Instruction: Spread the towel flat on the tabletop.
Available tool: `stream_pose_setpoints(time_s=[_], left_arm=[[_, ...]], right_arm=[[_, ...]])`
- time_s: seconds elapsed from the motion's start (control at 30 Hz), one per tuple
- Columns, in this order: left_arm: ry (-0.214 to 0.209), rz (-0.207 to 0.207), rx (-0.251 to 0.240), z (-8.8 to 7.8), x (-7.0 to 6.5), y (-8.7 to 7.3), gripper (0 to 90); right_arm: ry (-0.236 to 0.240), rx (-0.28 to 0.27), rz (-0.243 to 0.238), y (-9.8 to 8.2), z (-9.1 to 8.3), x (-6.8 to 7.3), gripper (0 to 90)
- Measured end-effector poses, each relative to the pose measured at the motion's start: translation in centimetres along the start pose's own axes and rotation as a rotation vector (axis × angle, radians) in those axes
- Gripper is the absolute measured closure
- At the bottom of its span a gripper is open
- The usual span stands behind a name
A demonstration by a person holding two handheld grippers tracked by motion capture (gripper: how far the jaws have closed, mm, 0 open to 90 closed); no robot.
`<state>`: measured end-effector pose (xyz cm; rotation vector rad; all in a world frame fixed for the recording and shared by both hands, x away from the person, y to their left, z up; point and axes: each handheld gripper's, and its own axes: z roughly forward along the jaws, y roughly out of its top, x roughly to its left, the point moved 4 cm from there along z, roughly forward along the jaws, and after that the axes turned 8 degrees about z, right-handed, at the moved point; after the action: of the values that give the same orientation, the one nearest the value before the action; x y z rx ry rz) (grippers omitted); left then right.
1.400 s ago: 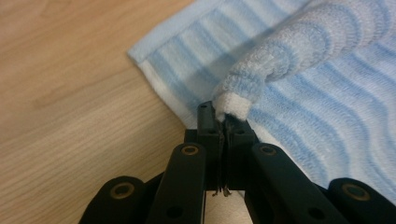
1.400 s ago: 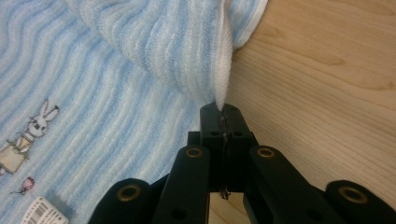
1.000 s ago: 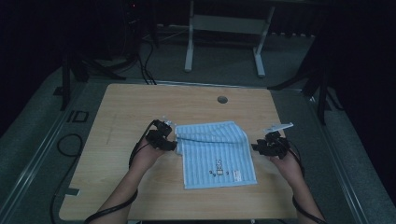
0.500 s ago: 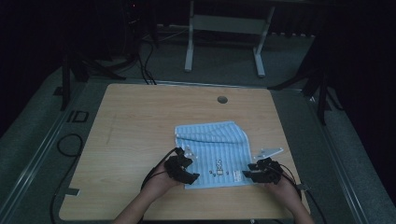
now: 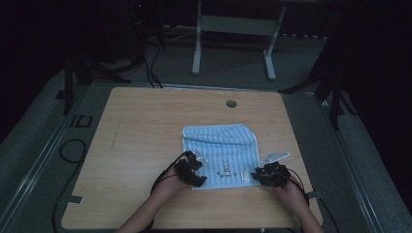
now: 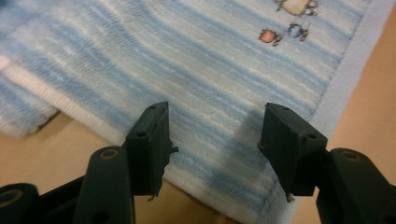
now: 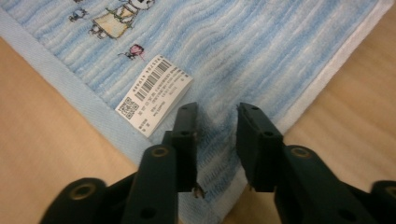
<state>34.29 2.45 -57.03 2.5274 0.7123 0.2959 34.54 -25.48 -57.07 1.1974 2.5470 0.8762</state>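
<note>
A blue-and-white striped towel (image 5: 221, 148) lies folded on the wooden table (image 5: 145, 126). My left gripper (image 5: 198, 173) is at its near left corner. In the left gripper view its jaws (image 6: 212, 135) stand apart over the towel (image 6: 210, 60), close to its white edge, with no cloth pinched. My right gripper (image 5: 256, 175) is at the near right corner. Its jaws (image 7: 215, 135) have just been closing and keep a narrow gap over the towel (image 7: 261, 46) beside a white barcode label (image 7: 154, 93). A small embroidered picture (image 7: 114, 18) sits farther along the cloth.
A round cable hole (image 5: 231, 103) is near the table's far edge. Bare wood surrounds the towel on all sides. A white metal frame (image 5: 233, 29) stands on the floor beyond the table, and cables (image 5: 73, 150) lie on the floor at the left.
Both hands came toward the person and down, from the towel's side edges to its near corners. The towel's near part now lies flat and doubled.
</note>
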Motion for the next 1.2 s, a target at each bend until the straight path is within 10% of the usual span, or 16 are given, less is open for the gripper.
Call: stream_pose_setpoints(time_s=[0.2,0.33,0.53,0.93,1.2], left_arm=[[0.029,-0.033,-0.006,0.9,2.3,1.3,50.9],[0.036,-0.036,-0.004,1.4,2.8,2.3,83.6],[0.061,-0.017,-0.008,0.4,2.8,3.2,86.1],[0.043,0.009,-0.149,-9.6,0.8,4.2,85.8],[-0.079,0.055,-0.183,-12.3,-4.2,0.5,84.8]], right_arm=[[-0.007,-0.007,0.000,1.4,1.0,-0.8,82.3],[-0.020,-0.026,0.016,2.3,1.7,-1.2,86.5],[-0.050,-0.021,0.000,2.9,1.7,-1.1,87.5],[-0.028,-0.186,-0.075,6.1,-7.3,1.4,87.4],[0.024,-0.239,-0.124,1.9,-12.1,6.4,87.3]])
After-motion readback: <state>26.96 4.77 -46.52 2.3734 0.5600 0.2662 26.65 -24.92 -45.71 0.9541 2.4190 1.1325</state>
